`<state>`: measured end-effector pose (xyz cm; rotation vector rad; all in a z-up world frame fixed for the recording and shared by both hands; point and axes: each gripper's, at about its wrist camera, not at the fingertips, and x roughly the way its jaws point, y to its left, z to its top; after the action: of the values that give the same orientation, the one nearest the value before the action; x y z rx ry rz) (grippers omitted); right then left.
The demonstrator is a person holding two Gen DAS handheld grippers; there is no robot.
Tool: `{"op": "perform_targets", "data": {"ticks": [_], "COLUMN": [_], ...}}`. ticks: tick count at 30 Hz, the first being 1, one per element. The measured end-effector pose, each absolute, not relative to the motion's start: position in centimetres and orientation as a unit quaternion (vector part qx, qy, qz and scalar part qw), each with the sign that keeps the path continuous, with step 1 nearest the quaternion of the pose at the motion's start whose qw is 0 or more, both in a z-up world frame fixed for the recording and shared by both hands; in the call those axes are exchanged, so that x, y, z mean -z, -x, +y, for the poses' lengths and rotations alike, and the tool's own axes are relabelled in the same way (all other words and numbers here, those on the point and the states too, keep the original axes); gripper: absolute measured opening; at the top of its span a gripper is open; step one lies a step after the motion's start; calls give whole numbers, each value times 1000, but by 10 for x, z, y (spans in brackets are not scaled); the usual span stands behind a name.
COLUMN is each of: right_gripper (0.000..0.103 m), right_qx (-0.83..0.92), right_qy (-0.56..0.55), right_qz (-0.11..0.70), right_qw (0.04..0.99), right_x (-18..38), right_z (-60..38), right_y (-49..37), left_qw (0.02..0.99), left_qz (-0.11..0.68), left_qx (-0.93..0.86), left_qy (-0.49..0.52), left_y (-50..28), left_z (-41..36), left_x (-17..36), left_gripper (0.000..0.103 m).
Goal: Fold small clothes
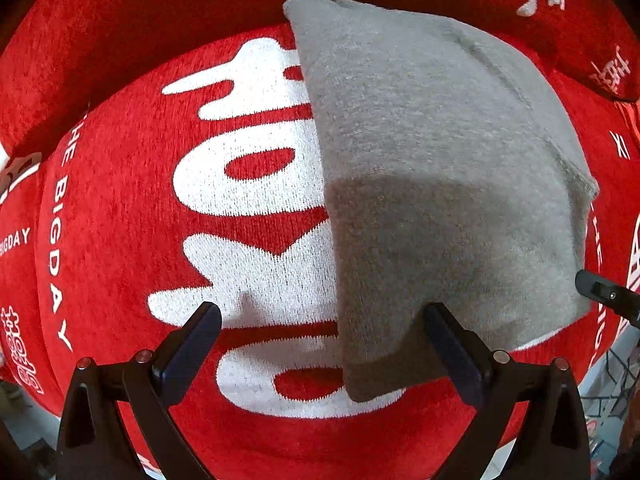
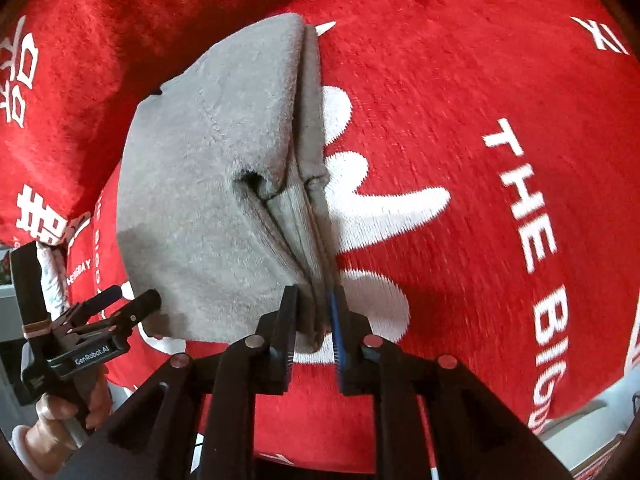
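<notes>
Grey garment (image 2: 208,200) edge pinched in right hand-held gripper (image 2: 314,320).

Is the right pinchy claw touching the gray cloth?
Touching. In the right wrist view, the right gripper has a bunched edge of the gray cloth squeezed between its two fingers, fabric pressed against both pads.

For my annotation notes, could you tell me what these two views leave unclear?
- Grey garment: its type; folded layers hide its shape in both views.
- Left tool: touching the cloth or above it, unclear.
- Red blanket: lettering cut by the frame edges, blurred in the right wrist view.
</notes>
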<state>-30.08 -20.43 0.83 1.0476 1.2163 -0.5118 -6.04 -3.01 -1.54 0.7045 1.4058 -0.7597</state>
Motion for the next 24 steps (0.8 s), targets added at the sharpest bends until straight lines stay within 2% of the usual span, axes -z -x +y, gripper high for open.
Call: {"op": "perform_targets", "data": {"ticks": [3, 14, 17, 18, 19, 24], "right_gripper": [21, 22, 32, 45, 48, 48], "right_qx": [246, 281, 282, 282, 282, 274], "right_qy": [-461, -481, -487, -488, -488, -469], "right_qz": [540, 521, 513, 510, 507, 508], "right_qw": [660, 647, 649, 650, 652, 668], "right_x": [-15, -47, -60, -64, -69, -95], "right_z": [-200, -178, -165, -162, -158, -140], "right_y": [304, 311, 308, 306, 305, 288], "left_qw": [638, 630, 631, 632, 633, 636], "left_qz": [614, 606, 605, 603, 600, 589], "left_qx": [338, 354, 359, 363, 366, 380], "left_qy": [-319, -333, -326, -325, -325, -323], "left_y": [63, 65, 64, 65, 65, 57], "left_z": [-27, -4, 3, 7, 11, 27], "left_x": [12, -17, -35, -43, -50, -81], "left_gripper": [102, 102, 102, 102, 102, 102]}}
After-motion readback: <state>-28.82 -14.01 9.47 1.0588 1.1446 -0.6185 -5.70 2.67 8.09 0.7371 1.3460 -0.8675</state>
